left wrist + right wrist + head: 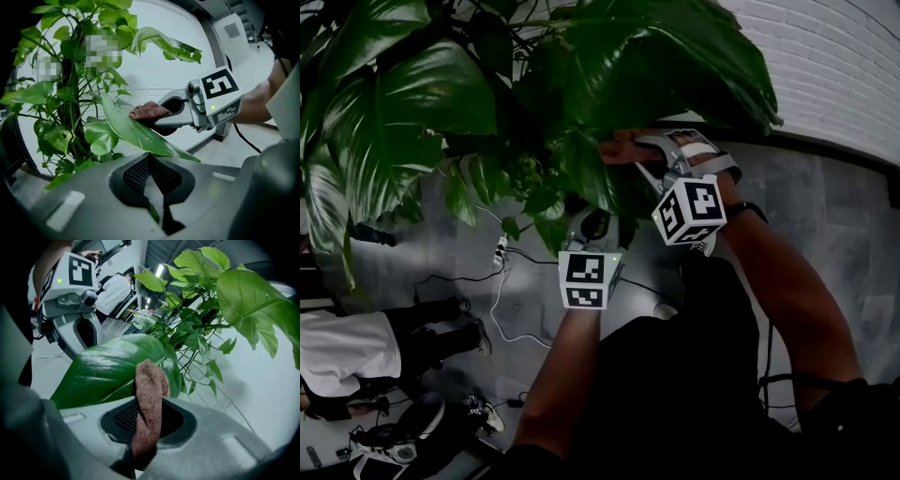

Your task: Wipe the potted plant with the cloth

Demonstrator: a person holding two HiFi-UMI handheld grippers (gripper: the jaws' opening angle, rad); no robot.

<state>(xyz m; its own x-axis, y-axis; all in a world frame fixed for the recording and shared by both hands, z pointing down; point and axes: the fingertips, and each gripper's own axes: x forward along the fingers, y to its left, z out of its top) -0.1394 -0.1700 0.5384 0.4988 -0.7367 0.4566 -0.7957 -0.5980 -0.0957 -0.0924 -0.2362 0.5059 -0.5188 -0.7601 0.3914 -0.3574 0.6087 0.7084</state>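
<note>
A: Right claw, quick?

B: Clenched on the cloth. It's brown and bunched, runs up out of the jaws at centre frame, and its top end lies against the big glossy leaf.

A: Same cloth seen from the left gripper view?

B: Yes, middle of the frame. It's pressed onto the upper face of that long leaf, and the right claw's fingers sit around and under the leaf there.

A: Left claw?

B: Clenched too. A thin sliver of green shows between the jaws at bottom centre, and the leaf's narrow end comes down right over them. I'd log it as gripping the leaf.

A: And where's the plant?

B: The potted plant fills the top and left of the head view. The pot itself isn't visible. Both claws reach up into the foliage at centre, and their marker cubes sit just below the leaves, the right one higher.

A: Background?

B: Grey floor, with white cables at centre left. There's a person in a white top down at lower left and a white brick wall at upper right.
</note>
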